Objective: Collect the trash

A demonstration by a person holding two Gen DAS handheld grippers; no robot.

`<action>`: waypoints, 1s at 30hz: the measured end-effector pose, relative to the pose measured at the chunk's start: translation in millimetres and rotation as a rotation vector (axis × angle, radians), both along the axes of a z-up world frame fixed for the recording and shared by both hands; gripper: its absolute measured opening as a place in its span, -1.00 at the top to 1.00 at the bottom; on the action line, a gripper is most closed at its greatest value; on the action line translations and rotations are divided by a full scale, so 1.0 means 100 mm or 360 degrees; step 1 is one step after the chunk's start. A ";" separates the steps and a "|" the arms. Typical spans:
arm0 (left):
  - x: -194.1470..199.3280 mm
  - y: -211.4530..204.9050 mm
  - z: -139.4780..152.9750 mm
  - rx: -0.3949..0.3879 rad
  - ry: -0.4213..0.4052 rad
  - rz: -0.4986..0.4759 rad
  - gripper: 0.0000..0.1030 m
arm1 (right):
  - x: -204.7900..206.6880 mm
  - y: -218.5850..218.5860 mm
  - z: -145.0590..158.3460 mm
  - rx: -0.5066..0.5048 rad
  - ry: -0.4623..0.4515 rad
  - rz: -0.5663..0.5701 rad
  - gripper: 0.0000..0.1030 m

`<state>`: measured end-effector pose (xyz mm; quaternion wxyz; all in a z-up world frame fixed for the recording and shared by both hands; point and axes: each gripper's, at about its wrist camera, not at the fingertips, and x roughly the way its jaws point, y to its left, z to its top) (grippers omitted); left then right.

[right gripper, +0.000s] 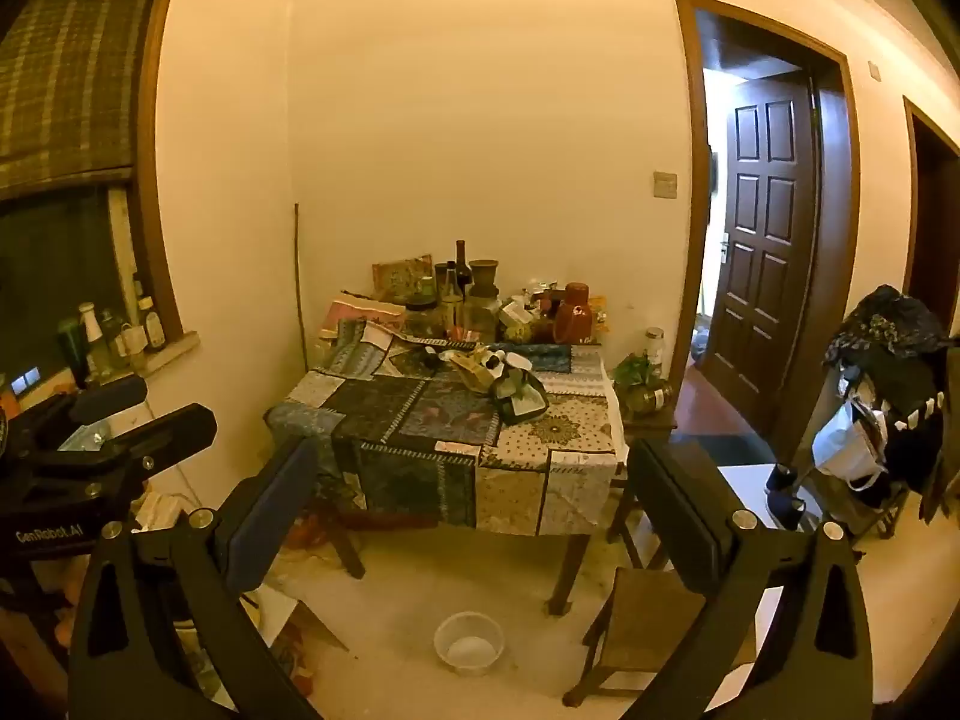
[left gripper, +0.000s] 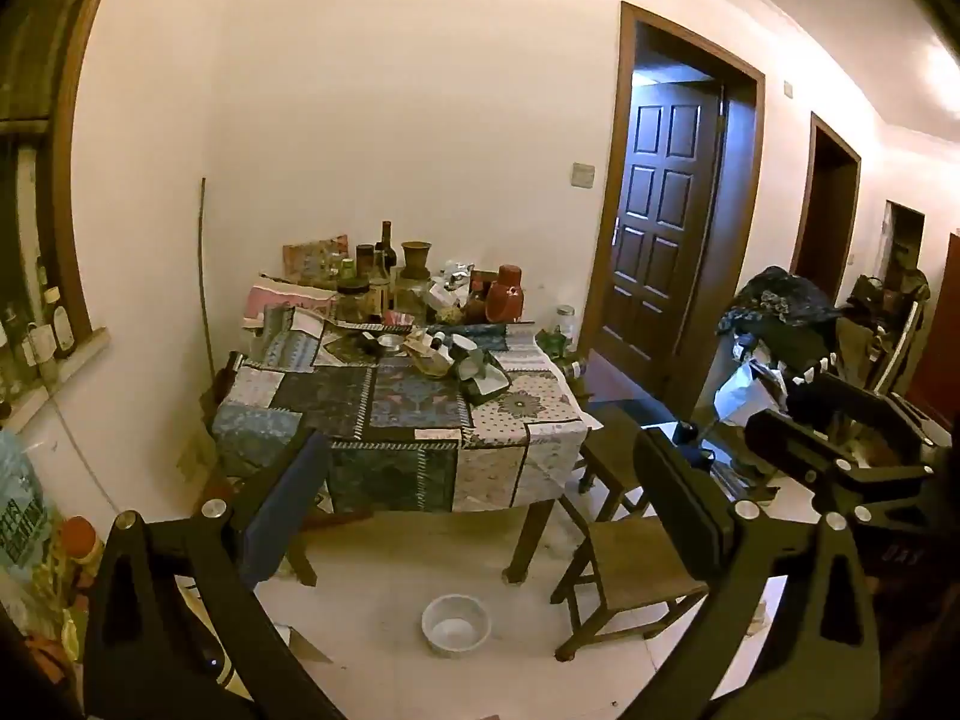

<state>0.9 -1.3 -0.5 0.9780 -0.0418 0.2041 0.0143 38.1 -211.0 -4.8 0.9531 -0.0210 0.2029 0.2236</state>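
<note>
facing cluttered table (left gripper: 528, 414): left gripper (left gripper: 480, 504), right gripper (right gripper: 474, 504) jaws wide apart, empty.

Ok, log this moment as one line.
left gripper open, empty | right gripper open, empty | both facing patchwork-clothed wooden table | white plastic bowl on floor

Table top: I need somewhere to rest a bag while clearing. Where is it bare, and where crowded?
The near half of the table, from the front edge up to the dark bundle, shows bare patchwork cloth. The back half by the wall is crowded with bottles, jars and a red jug.
</note>
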 end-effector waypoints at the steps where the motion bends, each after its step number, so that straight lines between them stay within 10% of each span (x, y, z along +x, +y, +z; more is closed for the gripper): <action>1: 0.01 -0.01 0.00 0.0001 0.0004 -0.0003 -0.98 | -0.01 0.01 0.00 -0.0004 0.0001 0.0001 -0.99; 30: -0.29 0.10 0.09 -0.0053 -0.0008 -0.0056 -0.98 | -0.27 0.04 0.01 0.0020 0.0044 -0.0049 -1.00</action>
